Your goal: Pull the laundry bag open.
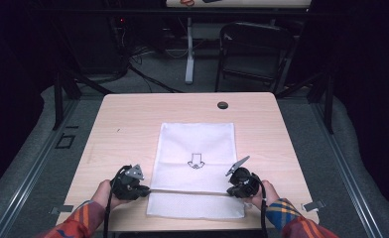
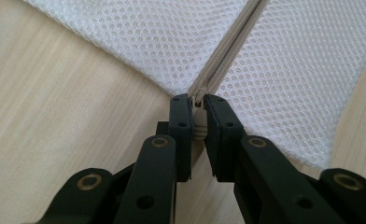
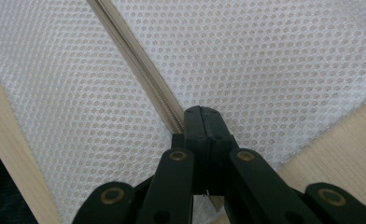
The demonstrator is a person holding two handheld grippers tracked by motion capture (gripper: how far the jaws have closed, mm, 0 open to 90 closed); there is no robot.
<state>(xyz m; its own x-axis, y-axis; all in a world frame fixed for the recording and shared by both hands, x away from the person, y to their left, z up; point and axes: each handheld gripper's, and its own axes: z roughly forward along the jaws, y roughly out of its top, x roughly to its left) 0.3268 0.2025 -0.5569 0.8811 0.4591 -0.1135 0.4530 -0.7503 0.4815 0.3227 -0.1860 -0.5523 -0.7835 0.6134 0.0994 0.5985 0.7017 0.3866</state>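
- Your white mesh laundry bag point(image 1: 196, 153) lies flat in the middle of the wooden worktop point(image 1: 123, 124), its zipper point(image 1: 190, 191) running across the end nearest you.
- Your left gripper point(image 1: 147, 190) sits at the bag's left edge. In the left gripper view its jaws stand narrow, pinching the zipper end tab point(image 2: 199, 126) where the tape leaves the mesh.
- Your right gripper point(image 1: 230, 190) sits at the bag's right edge. In the right gripper view its jaws are pressed fully together on the zipper line point(image 3: 139, 63); whether they pinch the slider or just tape and mesh, you cannot tell, as the jaws hide it.
- Judged from this: both ends are gripped, so the set-up is done. The zipper teeth look closed along their whole visible run, so the pull itself looks not yet made.
- What is left: hold one end steady and draw the other along the zipper.
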